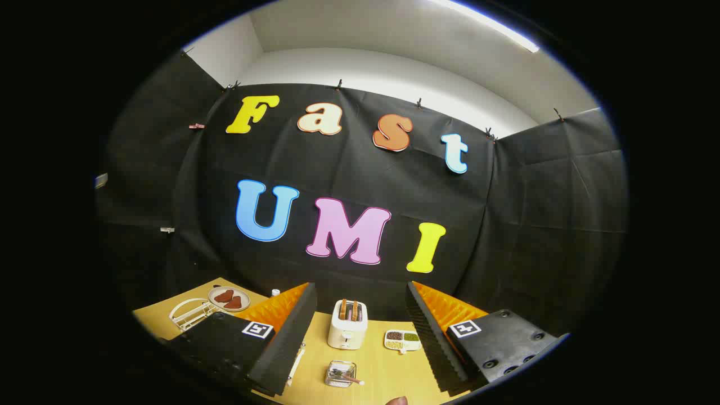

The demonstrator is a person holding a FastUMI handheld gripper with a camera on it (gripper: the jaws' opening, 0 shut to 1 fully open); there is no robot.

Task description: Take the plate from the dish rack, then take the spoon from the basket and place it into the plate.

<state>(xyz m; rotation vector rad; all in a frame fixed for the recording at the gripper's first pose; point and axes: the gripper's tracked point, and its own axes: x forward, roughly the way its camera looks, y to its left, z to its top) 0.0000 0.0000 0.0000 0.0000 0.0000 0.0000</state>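
My gripper [360,292] is open and holds nothing, raised well above a yellow wooden table [382,371]. Far off to the left, beyond the left finger, stands a white wire dish rack [188,313]. A round plate [229,298] with red-brown pieces on it sits at the rack's far end; I cannot tell whether it rests on the rack. Between the fingers and near me stands a small clear basket [340,373], with a spoon handle [354,380] sticking out to the right.
A white toaster [347,324] with toast in its slots stands beyond the basket. To its right lies a white divided dish [403,340] of seeds. A white stick-like item [296,363] lies beside the left finger. A fingertip [397,400] shows at the near edge.
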